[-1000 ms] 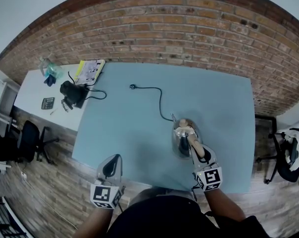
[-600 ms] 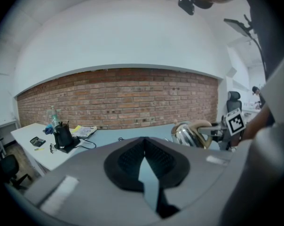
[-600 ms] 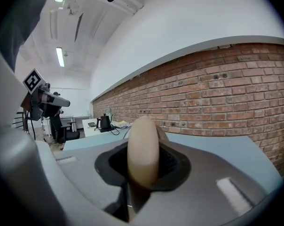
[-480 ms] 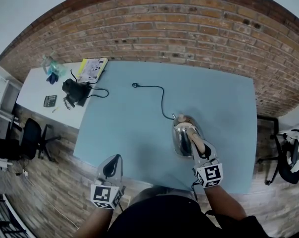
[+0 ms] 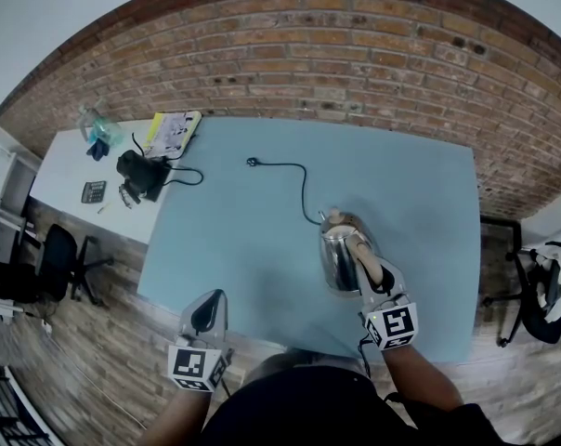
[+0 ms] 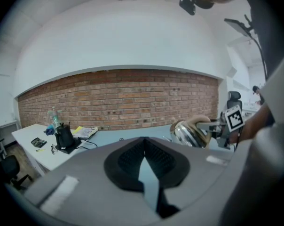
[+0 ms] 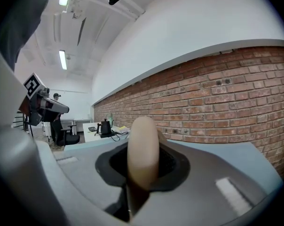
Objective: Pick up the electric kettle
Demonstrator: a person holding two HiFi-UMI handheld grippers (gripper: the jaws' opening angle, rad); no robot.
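Steel electric kettle (image 5: 339, 252), right hand-held gripper (image 5: 366, 272) just closing, pinching its rounded tan handle (image 7: 142, 147), left hand-held gripper (image 5: 209, 311) pressed together

— Where does the head view look from?
— Above, steeply down on the surface (image 5: 243, 249). The gripper views ride the left tool (image 5: 209, 298) and right tool (image 5: 363, 266), nearly level; all share the brick wall (image 5: 355, 54).

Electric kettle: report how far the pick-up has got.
Done: the right claw is on the electric kettle, and its jaws, which have just been closing further, grip the wooden handle. In hand: securing that hold. The views don't settle whether the kettle is off the blue table. Left: raise it clear. The left claw is shut and empty by the table's front edge.
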